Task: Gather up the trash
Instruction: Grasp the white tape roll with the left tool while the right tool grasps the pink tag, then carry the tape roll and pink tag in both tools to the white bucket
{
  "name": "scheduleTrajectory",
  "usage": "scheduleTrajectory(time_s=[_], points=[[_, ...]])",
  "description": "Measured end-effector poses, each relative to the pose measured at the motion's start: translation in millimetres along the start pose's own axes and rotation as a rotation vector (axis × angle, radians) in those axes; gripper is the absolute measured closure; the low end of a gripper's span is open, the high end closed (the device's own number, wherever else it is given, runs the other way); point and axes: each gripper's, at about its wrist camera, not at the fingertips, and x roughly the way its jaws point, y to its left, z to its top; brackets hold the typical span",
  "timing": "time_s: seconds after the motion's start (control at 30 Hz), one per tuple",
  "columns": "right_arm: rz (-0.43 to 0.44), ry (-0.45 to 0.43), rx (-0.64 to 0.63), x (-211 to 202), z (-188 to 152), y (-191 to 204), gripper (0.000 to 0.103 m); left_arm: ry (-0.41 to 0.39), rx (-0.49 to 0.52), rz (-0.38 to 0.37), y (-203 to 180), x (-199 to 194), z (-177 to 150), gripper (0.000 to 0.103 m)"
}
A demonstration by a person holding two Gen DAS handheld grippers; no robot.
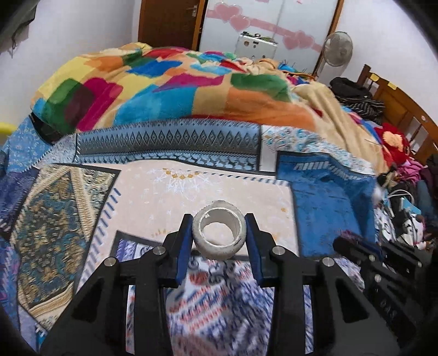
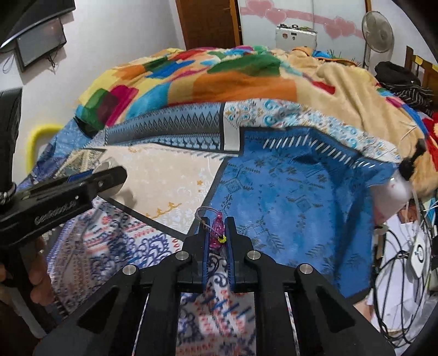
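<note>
My left gripper (image 1: 219, 221) is shut on a used white tape roll (image 1: 218, 232), one blue pad on each side, held above the patterned mats on the bed. My right gripper (image 2: 217, 221) is shut on a small pink plastic piece (image 2: 217, 231) with a yellow bit and a thin wire loop, held over the blue mat (image 2: 295, 197). The left gripper also shows in the right wrist view (image 2: 109, 175) at the left, with the tape roll mostly hidden behind it. The right gripper shows in the left wrist view (image 1: 356, 243) at the lower right.
A colourful blanket (image 1: 169, 87) is piled on the far side of the bed. Clothes and cables (image 2: 405, 246) crowd the right side. A wooden headboard (image 1: 397, 109), a fan (image 1: 338, 48) and a door (image 1: 167, 22) stand behind.
</note>
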Motion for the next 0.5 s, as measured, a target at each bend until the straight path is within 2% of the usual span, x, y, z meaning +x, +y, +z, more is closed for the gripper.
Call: scheduleTrajectory(time_s=[0.27,0.5], points=[[0.003,-0.079,-0.027,-69.8,12.6,18.9,0.093,-0.069,0.050,0.022,-16.0,-87.2,0.0,0.066],[0.029,-0.163,-0.058,-144.1,19.7,51.5,0.093,-0.150,0.067,0.044,-21.2,-182.7,-10.8,0.066]])
